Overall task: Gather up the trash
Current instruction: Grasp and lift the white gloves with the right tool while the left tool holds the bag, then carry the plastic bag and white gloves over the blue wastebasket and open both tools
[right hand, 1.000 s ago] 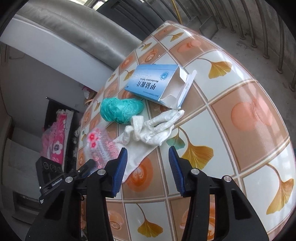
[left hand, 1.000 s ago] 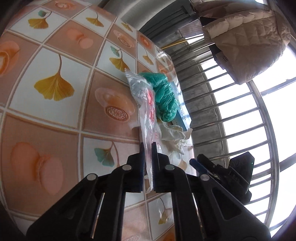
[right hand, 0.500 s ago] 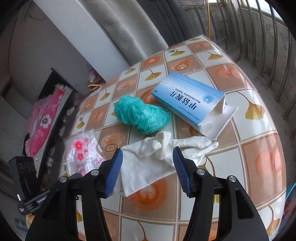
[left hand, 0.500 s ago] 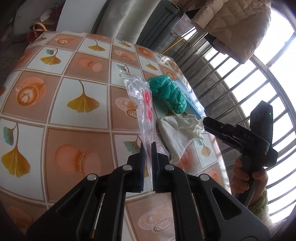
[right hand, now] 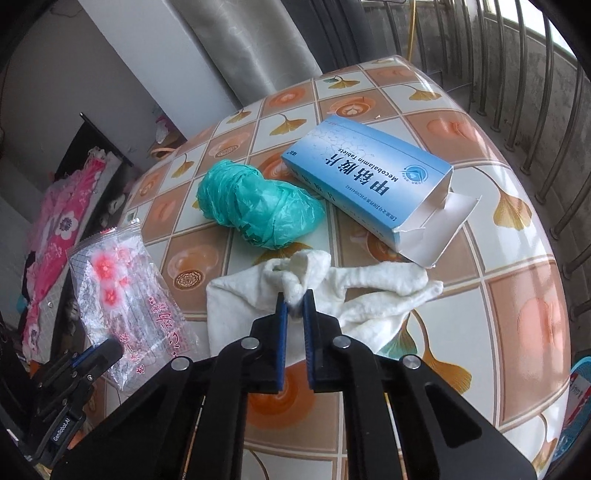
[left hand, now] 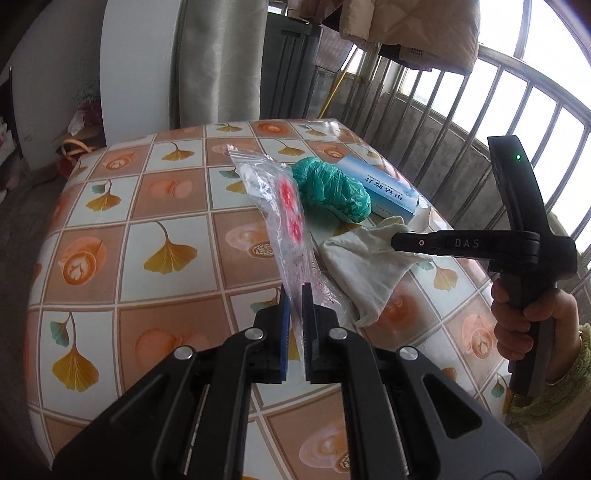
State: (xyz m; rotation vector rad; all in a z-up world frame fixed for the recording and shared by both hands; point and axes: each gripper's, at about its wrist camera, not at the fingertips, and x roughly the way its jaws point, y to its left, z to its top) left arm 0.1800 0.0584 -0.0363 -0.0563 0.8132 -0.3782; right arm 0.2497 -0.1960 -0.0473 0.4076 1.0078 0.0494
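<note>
A home balcony: barred railing [left hand: 461, 122], hanging quilt [left hand: 406, 26], patterned table [left hand: 166, 229]

Black grippers [left hand: 294, 291], blue pads [right hand: 282, 317]

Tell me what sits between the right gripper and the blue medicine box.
The right gripper is shut on a fold of the white glove, whose fingers stretch toward the open flap of the blue medicine box. That glove is all that lies on the line; the green bag wad sits off to the left.
</note>
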